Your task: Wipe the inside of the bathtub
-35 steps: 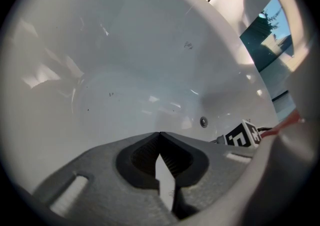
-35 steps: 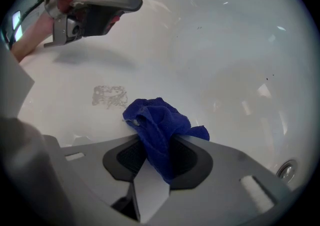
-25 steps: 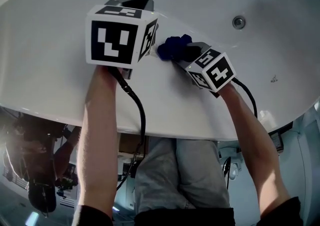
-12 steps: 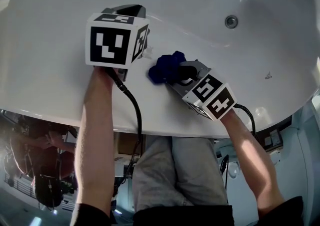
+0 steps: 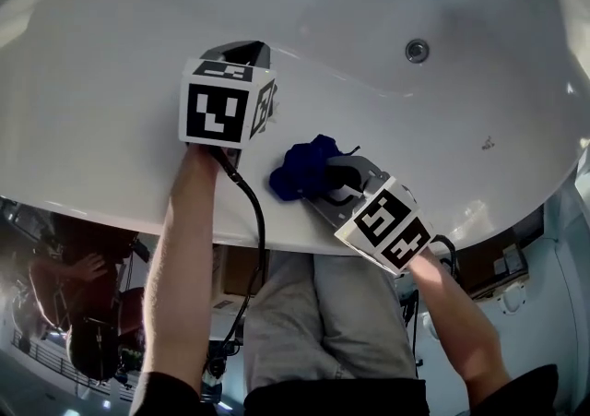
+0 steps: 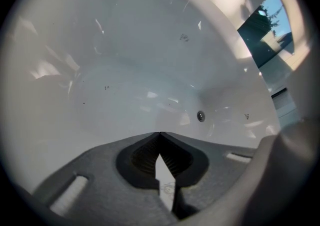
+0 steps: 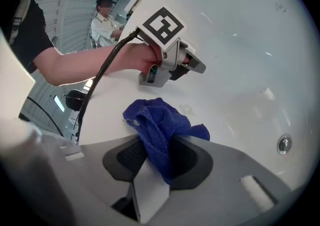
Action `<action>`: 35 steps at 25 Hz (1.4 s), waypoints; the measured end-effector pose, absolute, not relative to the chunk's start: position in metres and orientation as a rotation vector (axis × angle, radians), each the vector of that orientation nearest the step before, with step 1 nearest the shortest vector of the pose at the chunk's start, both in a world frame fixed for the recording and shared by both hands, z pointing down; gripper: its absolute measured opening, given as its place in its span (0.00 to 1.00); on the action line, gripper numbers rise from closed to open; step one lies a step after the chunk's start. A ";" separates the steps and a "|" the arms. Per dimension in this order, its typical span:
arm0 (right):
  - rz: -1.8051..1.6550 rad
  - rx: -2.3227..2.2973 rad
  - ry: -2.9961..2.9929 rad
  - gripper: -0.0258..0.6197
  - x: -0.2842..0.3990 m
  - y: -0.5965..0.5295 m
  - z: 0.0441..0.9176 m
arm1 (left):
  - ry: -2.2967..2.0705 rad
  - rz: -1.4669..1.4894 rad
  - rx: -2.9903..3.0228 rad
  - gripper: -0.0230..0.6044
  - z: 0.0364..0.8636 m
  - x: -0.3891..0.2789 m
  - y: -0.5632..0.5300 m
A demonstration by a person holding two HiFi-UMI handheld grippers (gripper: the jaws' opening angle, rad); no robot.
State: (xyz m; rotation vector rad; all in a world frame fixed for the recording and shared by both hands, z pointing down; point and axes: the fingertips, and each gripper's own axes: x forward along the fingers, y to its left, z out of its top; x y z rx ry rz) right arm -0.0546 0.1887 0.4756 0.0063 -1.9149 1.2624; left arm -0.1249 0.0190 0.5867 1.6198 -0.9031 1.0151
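Note:
The white bathtub (image 5: 111, 119) fills the head view, its drain (image 5: 417, 51) at the upper right. My right gripper (image 5: 318, 176) is shut on a blue cloth (image 5: 300, 171) that presses against the tub's near inner wall. In the right gripper view the cloth (image 7: 162, 127) bunches out of the closed jaws. My left gripper (image 5: 241, 54) rests against the tub wall just left of the cloth, shut with nothing in it. The left gripper view shows the closed jaw tips (image 6: 160, 134) over the tub's basin and the drain (image 6: 200, 116).
The tub's front rim (image 5: 138, 211) runs across below both grippers. Beneath it are my legs and a second person (image 7: 104, 19) in the background. A small dark mark (image 5: 486, 142) sits on the tub wall at the right.
My right gripper has dragged the blue cloth down the wall toward the front rim. The left gripper has shifted slightly right and lower in the view.

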 end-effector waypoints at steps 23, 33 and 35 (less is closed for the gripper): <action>1.342 0.246 -1.985 0.25 -0.019 0.127 0.468 | -0.895 0.982 1.590 0.04 0.565 -0.079 0.037; 1.358 0.465 -1.910 0.25 0.018 0.091 0.569 | -0.867 0.987 1.585 0.04 0.583 -0.083 0.029; 1.386 0.493 -1.906 0.25 0.020 0.090 0.586 | -0.862 0.999 1.580 0.04 0.591 -0.084 0.030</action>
